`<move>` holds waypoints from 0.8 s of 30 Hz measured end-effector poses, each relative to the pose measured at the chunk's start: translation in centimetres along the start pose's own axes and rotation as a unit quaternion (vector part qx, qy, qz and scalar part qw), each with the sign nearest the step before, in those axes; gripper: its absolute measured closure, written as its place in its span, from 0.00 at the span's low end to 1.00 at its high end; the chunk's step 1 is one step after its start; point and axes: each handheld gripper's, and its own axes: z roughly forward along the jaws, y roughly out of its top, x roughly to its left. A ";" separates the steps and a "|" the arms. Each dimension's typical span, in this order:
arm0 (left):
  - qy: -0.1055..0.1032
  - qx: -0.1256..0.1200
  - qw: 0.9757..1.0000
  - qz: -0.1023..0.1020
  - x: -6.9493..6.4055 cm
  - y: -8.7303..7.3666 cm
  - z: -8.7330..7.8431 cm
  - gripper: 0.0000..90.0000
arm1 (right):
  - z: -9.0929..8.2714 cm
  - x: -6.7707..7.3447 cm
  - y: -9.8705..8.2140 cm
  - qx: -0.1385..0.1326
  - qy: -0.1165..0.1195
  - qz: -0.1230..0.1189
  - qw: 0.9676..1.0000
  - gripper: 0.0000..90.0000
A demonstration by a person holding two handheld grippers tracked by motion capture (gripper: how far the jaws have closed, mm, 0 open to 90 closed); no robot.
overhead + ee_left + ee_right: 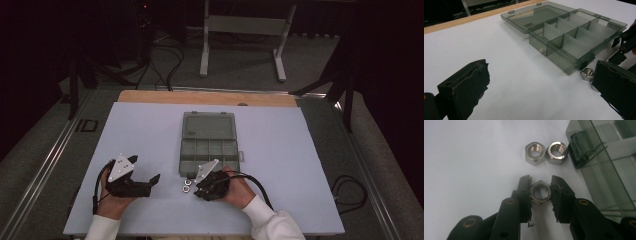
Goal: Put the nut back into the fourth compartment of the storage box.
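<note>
The right gripper (540, 192) had its two black jaws set narrowly on either side of a silver hexagonal steel nut (540, 192) that lay flat on the white table (469, 170), threaded hole facing up. In the right gripper view the left pad pressed against one flat of that nut, while the right pad stood at the opposite flat with hardly any gap, so a firm clamp could not be told for certain. Just beyond the jaw tips two more silver hexagonal nuts (546, 152) lay side by side, touching each other, the right one just beside the black latch (579, 151) at the near corner of the smoky transparent plastic compartment box (614, 165).

In the high view the box (209, 150) lay open in the middle of the table (300, 165), its lid (208, 125) folded flat away from the person, and the right gripper (192, 186) sat at its near edge, with nuts (186, 186) at the jaw tips. The left gripper (150, 181) rested well to the left, held in the person's left hand (116, 200), pointing toward the nuts. In the left gripper view its jaws stood wide apart with only bare table between them, and one nut (587, 74) lay near the right jaw, next to the box corner
</note>
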 end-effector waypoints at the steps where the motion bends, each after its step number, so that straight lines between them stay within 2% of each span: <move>1: 0.000 0.000 1.000 0.000 0.0 0.0 0.0 0.02 | -0.1 -0.1 -0.1 0.000 0.004 -0.001 1.000 0.78; 12: 0.000 -0.001 1.000 0.000 0.0 0.0 0.0 0.02 | -1.6 -0.9 -0.8 0.014 0.010 -0.001 1.000 0.78; 17: 0.000 -0.001 1.000 0.000 0.0 0.0 0.0 0.02 | -3.2 -1.5 -1.0 -0.002 0.010 0.012 1.000 0.78; 24: 0.000 -0.001 1.000 0.000 0.0 0.0 0.0 0.02 | -5.2 -2.4 -1.2 -0.019 0.004 0.016 1.000 0.78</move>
